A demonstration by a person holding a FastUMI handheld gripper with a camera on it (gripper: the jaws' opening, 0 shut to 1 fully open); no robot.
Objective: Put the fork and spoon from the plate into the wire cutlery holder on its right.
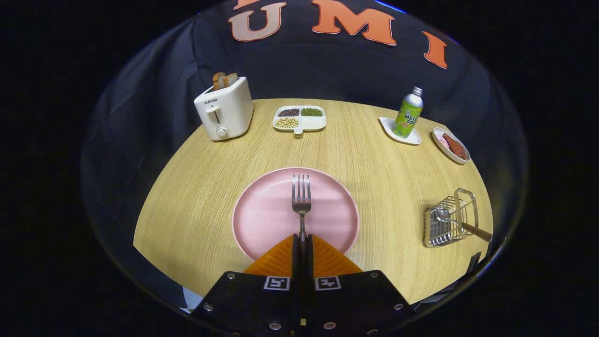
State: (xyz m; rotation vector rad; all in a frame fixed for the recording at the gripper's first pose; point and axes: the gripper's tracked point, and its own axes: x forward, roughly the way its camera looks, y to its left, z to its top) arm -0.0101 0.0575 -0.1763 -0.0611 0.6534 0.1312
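Fork (301, 199) gripped by its handle between the closed fingers of the gripper (302, 239), tines pointing ahead over the pink plate (262, 215) on the wooden table (196, 187). Spoon (449, 217) already in the wire cutlery holder (444, 227) well to the plate's right, handle sticking out sideways. Farther back: white toaster (224, 112) with bread, divided dish of beans (299, 118), soda bottle (408, 113) on a small tray (389, 125), oval dish of food (451, 145).

A round, light wood-grain table (196, 196) stretched ahead of the fingers, evenly lit from above; beyond its far edge hung the booth's dark cloth wall (327, 70).
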